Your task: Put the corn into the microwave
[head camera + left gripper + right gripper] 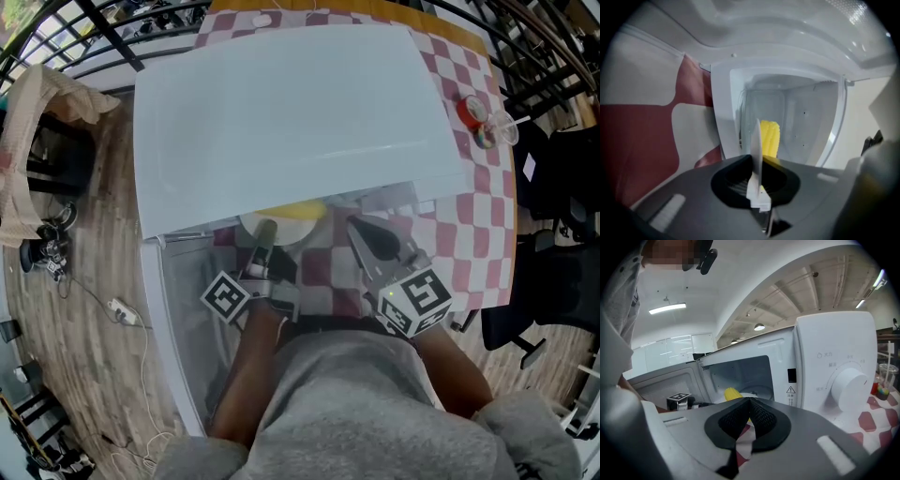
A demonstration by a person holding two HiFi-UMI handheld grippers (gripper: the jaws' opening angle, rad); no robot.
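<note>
Holding plate (757,140) with corn (769,138) at open microwave (726,103) mouth, left gripper (757,180) clamping plate rim, right gripper (749,401) pinched together, empty; likely needing sliding in, releasing.

The corn (298,210) (769,138) (732,393), a yellow cob with its rows of kernels showing, is lying on a white plate (272,228) (757,145) at the mouth of the microwave (281,112) (834,362), with its far part sitting under the oven's top edge. The microwave, a white box with a round dial (851,387) on its right-hand panel, is standing on the red-and-white checked bench (469,234). Its door (670,383) is hanging open to the left.
</note>
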